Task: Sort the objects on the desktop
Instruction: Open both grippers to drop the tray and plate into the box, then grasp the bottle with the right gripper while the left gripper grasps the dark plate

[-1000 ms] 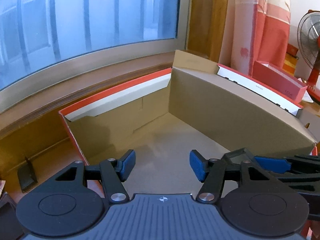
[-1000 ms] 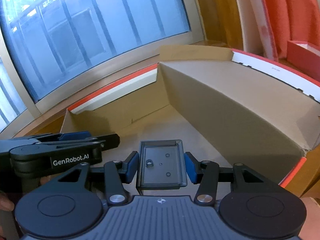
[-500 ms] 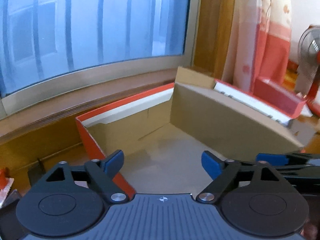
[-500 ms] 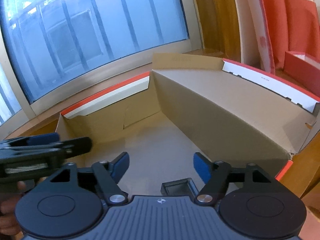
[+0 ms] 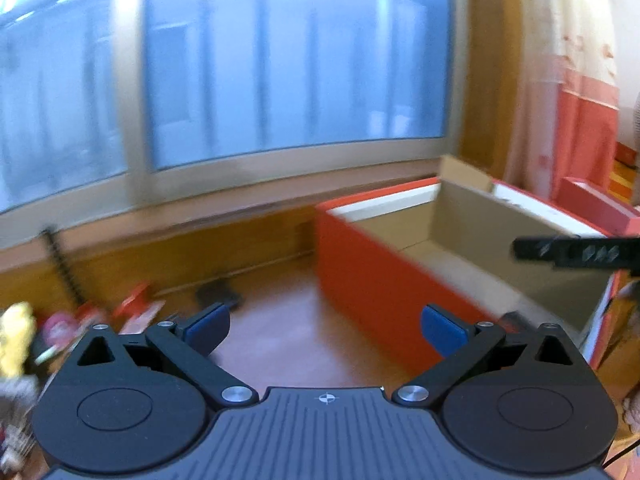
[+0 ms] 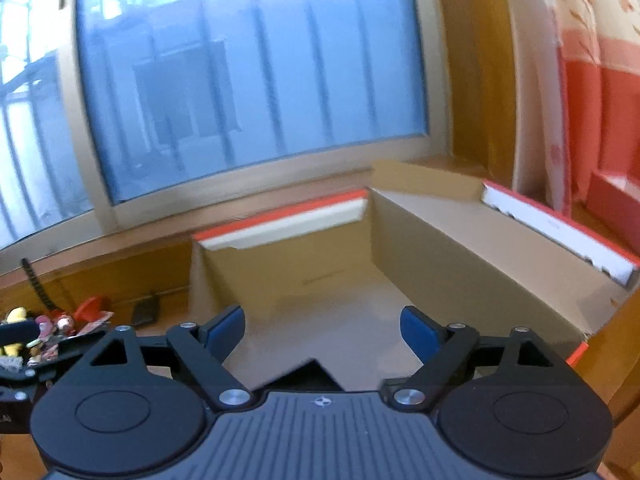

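An open cardboard box (image 6: pixel 460 264) with orange outer walls (image 5: pixel 360 276) stands on the wooden desk under the window. My right gripper (image 6: pixel 322 330) hangs over the box's near end, its jaws opening with nothing between them. A dark plastic tray (image 6: pixel 310 374) lies on the box floor just below it, mostly hidden by the gripper body. My left gripper (image 5: pixel 326 330) is over the bare desk left of the box, its jaws opening wide and empty. The right gripper's black finger (image 5: pixel 576 252) shows over the box in the left wrist view.
A heap of small colourful items (image 6: pixel 52 324) lies at the far left of the desk, with a yellow piece (image 5: pixel 16 332) and red pieces (image 5: pixel 136 304). A small dark object (image 5: pixel 220 296) rests near the window ledge. A red box (image 6: pixel 616 208) and a curtain stand at the right.
My right gripper let go of the dark tray, which dropped onto the box floor, and the gripper rose. My left gripper swung left out of the box to the desk. Both opened wider.
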The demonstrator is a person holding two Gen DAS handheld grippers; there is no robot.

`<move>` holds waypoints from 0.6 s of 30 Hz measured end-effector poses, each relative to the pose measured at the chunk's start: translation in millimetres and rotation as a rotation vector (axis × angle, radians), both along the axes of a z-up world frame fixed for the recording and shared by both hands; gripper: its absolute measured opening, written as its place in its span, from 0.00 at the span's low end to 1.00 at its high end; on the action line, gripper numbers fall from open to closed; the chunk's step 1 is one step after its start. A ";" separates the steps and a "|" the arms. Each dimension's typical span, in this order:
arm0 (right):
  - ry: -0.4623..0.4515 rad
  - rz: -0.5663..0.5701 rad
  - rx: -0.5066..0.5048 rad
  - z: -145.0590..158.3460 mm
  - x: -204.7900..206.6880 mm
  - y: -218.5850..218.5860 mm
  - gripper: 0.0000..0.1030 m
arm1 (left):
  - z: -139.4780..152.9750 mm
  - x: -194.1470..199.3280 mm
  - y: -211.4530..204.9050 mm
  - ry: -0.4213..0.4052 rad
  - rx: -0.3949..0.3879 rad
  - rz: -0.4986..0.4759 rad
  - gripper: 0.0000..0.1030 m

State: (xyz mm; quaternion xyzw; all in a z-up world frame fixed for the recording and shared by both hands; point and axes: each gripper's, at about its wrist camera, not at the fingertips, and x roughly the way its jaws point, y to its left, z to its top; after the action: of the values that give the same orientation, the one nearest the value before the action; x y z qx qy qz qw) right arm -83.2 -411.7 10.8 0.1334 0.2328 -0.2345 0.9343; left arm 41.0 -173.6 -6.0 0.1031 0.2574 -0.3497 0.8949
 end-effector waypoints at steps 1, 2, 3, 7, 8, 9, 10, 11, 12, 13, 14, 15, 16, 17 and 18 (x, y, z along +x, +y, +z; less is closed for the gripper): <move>-0.002 0.012 -0.013 3.0 0.7 9.1 0.85 | -1.9 0.8 11.6 0.004 0.006 0.021 1.00; -0.003 0.029 -0.025 6.2 1.5 19.4 0.86 | -3.8 1.6 23.3 0.009 0.012 0.042 1.00; -0.003 0.046 -0.036 9.4 2.5 29.5 0.87 | -6.0 2.7 35.0 0.015 0.020 0.065 1.00; 0.002 0.124 -0.075 21.3 11.3 73.5 0.88 | -17.6 14.1 76.5 0.050 0.069 0.164 1.00; 0.002 0.144 -0.084 23.3 14.3 85.1 0.89 | -21.0 18.1 86.2 0.061 0.080 0.189 1.00; 0.003 0.166 -0.093 24.9 17.8 96.7 0.90 | -24.7 22.9 95.1 0.075 0.090 0.214 1.00; 0.005 0.189 -0.100 25.9 22.1 108.2 0.91 | -28.3 26.9 103.0 0.089 0.096 0.233 1.00; 0.008 0.212 -0.103 26.0 26.8 119.4 0.93 | -32.0 30.2 110.1 0.103 0.098 0.249 1.00; 0.014 0.235 -0.100 24.4 32.1 129.7 0.94 | -35.3 33.1 116.8 0.112 0.097 0.263 1.00; 0.022 0.257 -0.090 21.4 37.8 139.4 0.94 | -38.5 35.6 123.2 0.118 0.092 0.276 1.00; 0.038 0.277 -0.062 15.6 44.3 148.0 0.94 | -42.5 38.5 128.4 0.124 0.089 0.286 1.00; 0.054 0.298 -0.034 9.8 50.9 156.6 0.94 | -47.4 41.6 132.6 0.130 0.087 0.294 1.00; 0.070 0.318 -0.005 4.0 57.4 165.2 0.94 | -51.7 44.0 136.3 0.138 0.088 0.299 1.00; 0.089 0.338 0.021 -2.9 64.1 173.7 0.93 | -55.5 45.7 139.6 0.148 0.093 0.302 1.00; 0.110 0.355 0.039 -11.2 70.2 181.8 0.92 | -59.7 47.8 142.5 0.159 0.095 0.303 1.00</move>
State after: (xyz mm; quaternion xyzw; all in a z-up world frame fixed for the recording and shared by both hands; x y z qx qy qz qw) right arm -13.1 -229.9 -0.4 0.0953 0.3079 -0.0685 0.9441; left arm 88.7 -31.1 -65.7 0.0776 0.3561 -0.2054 0.9083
